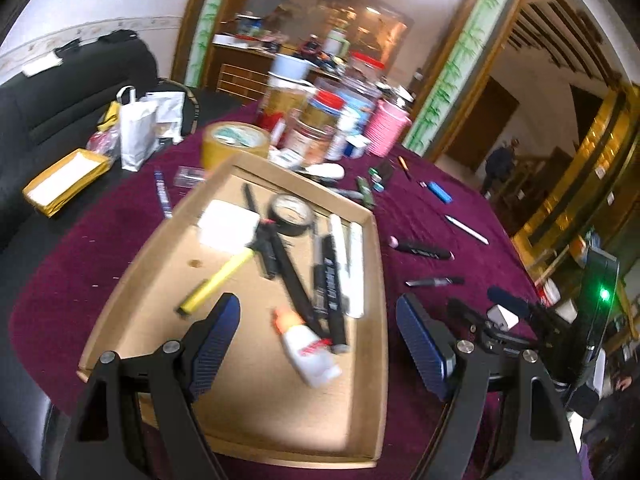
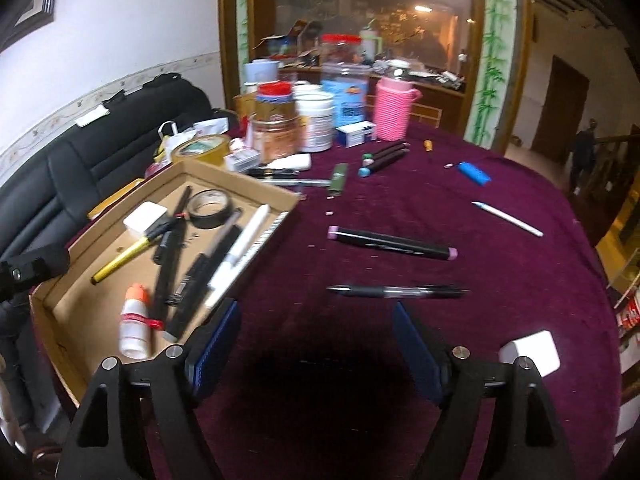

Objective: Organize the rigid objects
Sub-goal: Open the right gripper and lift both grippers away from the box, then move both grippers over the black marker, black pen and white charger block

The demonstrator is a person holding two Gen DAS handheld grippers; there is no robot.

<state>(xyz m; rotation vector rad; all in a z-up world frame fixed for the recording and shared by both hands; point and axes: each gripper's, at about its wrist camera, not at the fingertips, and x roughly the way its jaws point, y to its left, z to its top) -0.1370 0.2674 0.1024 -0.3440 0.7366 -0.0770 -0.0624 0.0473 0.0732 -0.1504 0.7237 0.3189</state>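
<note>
We hold the left gripper (image 1: 318, 334) over the near end of the cardboard tray (image 1: 374, 280), its jaws spread wide with nothing between them. Below it in the tray lie a small white glue bottle (image 1: 310, 350) with an orange cap, a yellow marker (image 1: 218, 280), several black pens, two white pens, a roll of black tape (image 1: 292, 214) and a white block (image 1: 228, 230).

Our right gripper (image 2: 316, 338) hangs over the bare purple cloth of the table (image 2: 500, 272), just right of the tray's corner. Its jaws stand wide apart and grip nothing.

Still lying loose on the cloth ahead of the right gripper are a clear-barrelled black pen (image 2: 398, 291), nearest, then a black marker with pink ends (image 2: 392, 242) beyond it. Farther off to the right we see a white pen (image 2: 508, 218) and a blue lighter (image 2: 474, 173). A white cube (image 2: 532, 350) sits just beside the right finger. Near the back lie two dark markers with coloured caps (image 2: 384, 156) and a green stick (image 2: 339, 178).

Behind all this stand jars, a pink knitted cup holder (image 2: 394, 110) and a roll of tan packing tape (image 2: 202, 151), crowded together at the table's far edge.
</note>
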